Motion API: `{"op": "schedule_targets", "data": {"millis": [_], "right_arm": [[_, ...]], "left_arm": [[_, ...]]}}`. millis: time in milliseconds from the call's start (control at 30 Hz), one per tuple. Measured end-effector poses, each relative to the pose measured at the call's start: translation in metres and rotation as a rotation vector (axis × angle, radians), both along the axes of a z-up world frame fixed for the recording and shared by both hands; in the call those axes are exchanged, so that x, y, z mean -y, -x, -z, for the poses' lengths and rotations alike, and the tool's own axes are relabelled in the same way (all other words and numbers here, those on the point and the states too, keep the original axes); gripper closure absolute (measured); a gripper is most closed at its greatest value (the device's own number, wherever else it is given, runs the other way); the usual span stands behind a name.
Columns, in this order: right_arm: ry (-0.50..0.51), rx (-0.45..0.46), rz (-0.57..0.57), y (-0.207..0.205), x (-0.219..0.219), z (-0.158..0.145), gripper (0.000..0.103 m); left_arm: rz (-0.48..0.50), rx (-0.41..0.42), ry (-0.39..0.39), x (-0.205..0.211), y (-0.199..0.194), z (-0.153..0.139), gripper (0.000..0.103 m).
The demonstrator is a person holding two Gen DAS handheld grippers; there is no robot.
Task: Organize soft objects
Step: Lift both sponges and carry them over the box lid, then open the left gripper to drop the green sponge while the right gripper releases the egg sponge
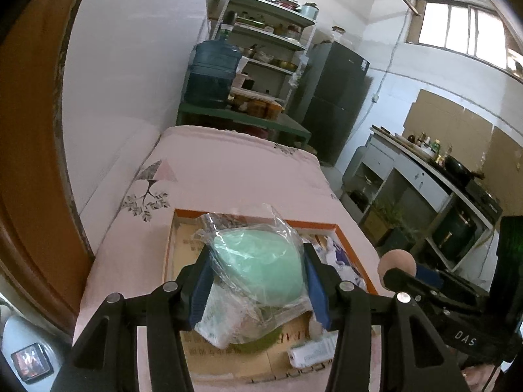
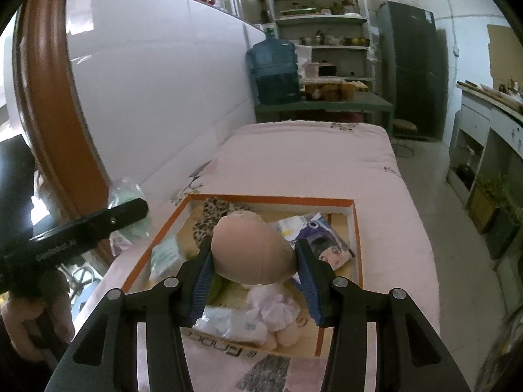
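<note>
My left gripper (image 1: 256, 269) is shut on a mint-green soft pad in a clear plastic bag (image 1: 261, 261) and holds it above the orange-rimmed cardboard box (image 1: 351, 248). My right gripper (image 2: 251, 259) is shut on a beige rounded soft pad (image 2: 251, 254) above the same box (image 2: 358, 245). The beige pad also shows in the left wrist view (image 1: 396, 263), at the right. In the box lie a leopard-print cloth (image 2: 214, 215), white packets (image 2: 228, 325), a printed packet (image 2: 318, 236) and a small doll in a pale dress (image 2: 281, 313).
The box sits on a pink bedcover (image 2: 310, 163) beside a white wall. A brown wooden frame (image 2: 42, 98) stands at the left. Beyond the bed are a blue water jug (image 2: 274, 68), shelves (image 2: 323, 32) and a dark fridge (image 2: 415, 65). A counter (image 1: 425, 176) runs along the right.
</note>
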State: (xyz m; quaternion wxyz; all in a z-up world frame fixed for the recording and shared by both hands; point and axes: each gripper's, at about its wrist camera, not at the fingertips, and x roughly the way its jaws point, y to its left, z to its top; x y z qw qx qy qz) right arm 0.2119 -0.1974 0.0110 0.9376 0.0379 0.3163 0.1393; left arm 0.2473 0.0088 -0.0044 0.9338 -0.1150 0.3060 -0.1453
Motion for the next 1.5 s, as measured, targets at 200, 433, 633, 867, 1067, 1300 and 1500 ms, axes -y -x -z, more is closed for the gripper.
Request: {"op": "schedule_targets", "data": {"millis": [200,433,633,867,1067,1300,1500], "right_arm": [[0.002,0.001,-0.009,-0.018,-0.004,0.001,0.053],[0.011,-0.03,-0.066,-0.033,-0.023,0.013,0.053],[0.039,-0.082,-0.108,-0.041,-0.041,0.036,0.053],[0.046,-0.109,-0.125,-0.05,-0.047,0.051,0.053],[0.055,-0.12,-0.121,-0.058,-0.046,0.058,0.053],[0.071,-0.138,-0.123,-0.063,-0.049,0.068,0.053],[0.092,-0.127,-0.122,-0.063,-0.051,0.071,0.05]], "left_arm": [[-0.014,-0.007,0.036,-0.004,-0.019,-0.002,0.051],[-0.014,-0.032,0.057,-0.002,-0.039,0.003,0.051],[-0.001,-0.08,0.04,0.005,-0.054,0.021,0.051],[0.001,-0.142,0.026,0.01,-0.067,0.047,0.051],[0.011,-0.161,0.034,0.011,-0.074,0.059,0.051],[0.035,-0.204,0.053,0.009,-0.081,0.076,0.051],[0.053,-0.256,0.122,0.003,-0.089,0.09,0.048]]}}
